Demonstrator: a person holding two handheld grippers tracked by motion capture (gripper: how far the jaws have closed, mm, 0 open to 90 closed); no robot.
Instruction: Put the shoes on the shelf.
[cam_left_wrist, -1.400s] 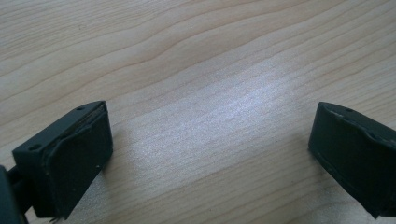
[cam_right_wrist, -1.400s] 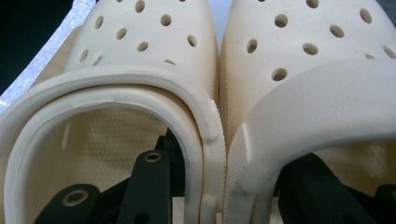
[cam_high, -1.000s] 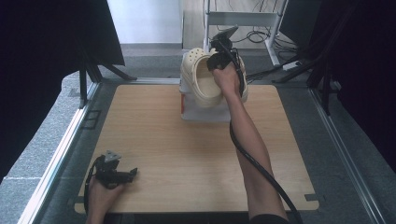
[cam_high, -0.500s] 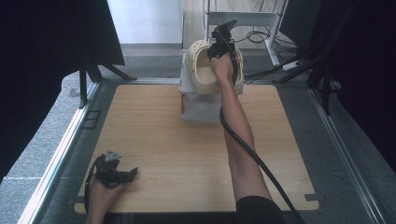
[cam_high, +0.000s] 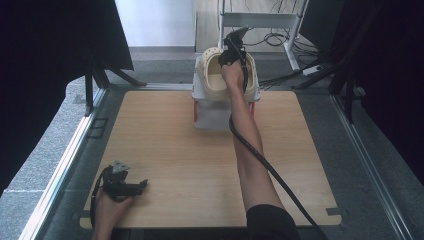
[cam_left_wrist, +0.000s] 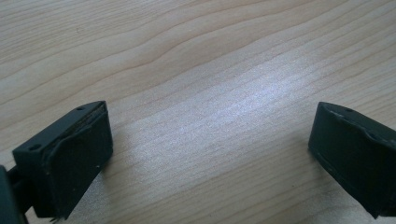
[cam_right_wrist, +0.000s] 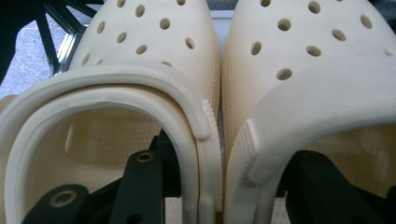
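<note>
Right gripper (cam_high: 234, 50) on the cream clogs, left gripper (cam_high: 131, 186) parked.

My right jaws sit one inside each clog (cam_right_wrist: 140, 84), straddling the two touching inner walls; they've just been easing apart, can't tell if pads still press. Clogs sit on the white box (cam_high: 212, 112) at the table (cam_high: 175, 145) far edge. Left jaws spread wide over bare wood.

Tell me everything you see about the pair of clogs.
The clogs are cream, foam-like, with round holes over the toes and heel straps. They sit side by side, touching, on a white box at the table's far edge. The right hand-held gripper has one jaw inside each clog, around their adjoining walls; its jaws have just been opening.
</note>
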